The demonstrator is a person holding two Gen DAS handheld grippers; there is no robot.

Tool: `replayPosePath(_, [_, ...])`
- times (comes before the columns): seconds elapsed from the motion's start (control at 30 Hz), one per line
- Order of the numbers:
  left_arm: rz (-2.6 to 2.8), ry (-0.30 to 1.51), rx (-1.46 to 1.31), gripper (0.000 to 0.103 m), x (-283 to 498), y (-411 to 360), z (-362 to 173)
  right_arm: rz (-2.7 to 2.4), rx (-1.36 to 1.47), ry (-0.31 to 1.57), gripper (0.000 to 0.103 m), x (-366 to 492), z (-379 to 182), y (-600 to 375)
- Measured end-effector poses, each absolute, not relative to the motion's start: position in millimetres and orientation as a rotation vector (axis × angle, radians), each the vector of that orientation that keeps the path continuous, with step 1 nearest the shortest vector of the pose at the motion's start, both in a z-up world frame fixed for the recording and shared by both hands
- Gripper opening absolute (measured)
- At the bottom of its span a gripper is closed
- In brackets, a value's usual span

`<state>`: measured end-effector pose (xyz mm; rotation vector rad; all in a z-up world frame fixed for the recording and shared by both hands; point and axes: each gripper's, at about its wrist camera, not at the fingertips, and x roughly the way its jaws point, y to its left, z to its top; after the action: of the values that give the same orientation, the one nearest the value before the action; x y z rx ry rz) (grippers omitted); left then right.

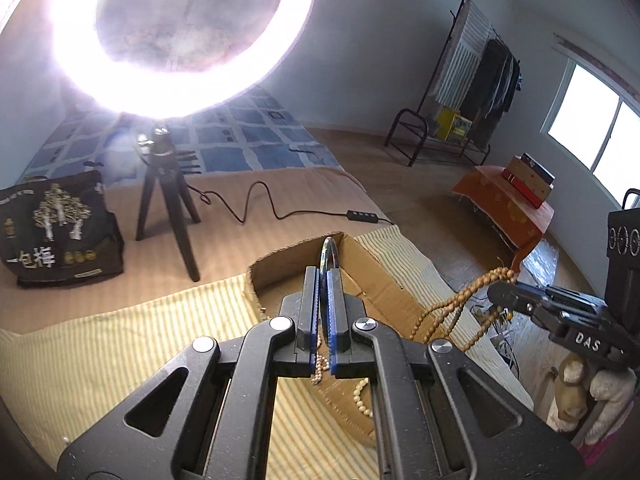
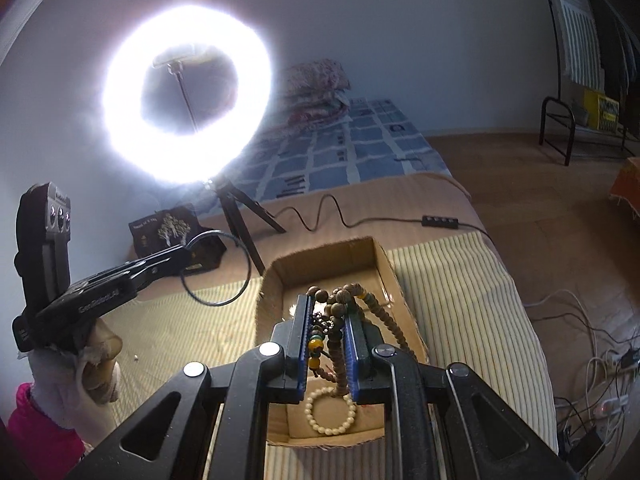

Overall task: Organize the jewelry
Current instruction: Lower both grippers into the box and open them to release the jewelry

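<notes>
Two grippers hang over the cardboard box (image 2: 362,258) on the striped cloth (image 1: 120,344). The right gripper (image 2: 328,344) is clamped on a bundle of wooden bead strands (image 2: 340,300); they are limp and swing, so a grip on the bunched middle seems safest. The left gripper (image 1: 323,304) is closed on a thin metal bangle (image 2: 218,268), stiff, light, probably slippery. One pearl bracelet (image 2: 331,410) lies inside the box.

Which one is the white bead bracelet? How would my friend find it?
Find the open cardboard box on the striped cloth. On its floor, at the near end, lies the white bead bracelet, a small closed ring. Its beads are pale and pearly, unlike the brown wooden beads hanging above.
</notes>
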<state>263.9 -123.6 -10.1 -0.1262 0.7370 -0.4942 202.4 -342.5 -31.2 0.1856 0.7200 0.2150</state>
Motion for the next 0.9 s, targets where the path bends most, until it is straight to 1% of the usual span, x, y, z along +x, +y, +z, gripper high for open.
replayPosePath(0.47, [-0.454,0.78,-0.054,0.001,283.3,-157.7,-35.5,0.2,0.203,0.811,0.013,217.5,-65.3,-350.5])
replayPosePath(0.87, [-0.434,0.768,-0.026,0.001,287.4,-164.3,-39.2,0.197,0.206,0.833,0.014,221.0,-73.0,-349.6])
replayPosePath(0.9, [-0.435,0.767,-0.023,0.001,287.6,-164.7,-39.3,0.199,0.203,0.836,0.016,221.1,-73.6,-349.0])
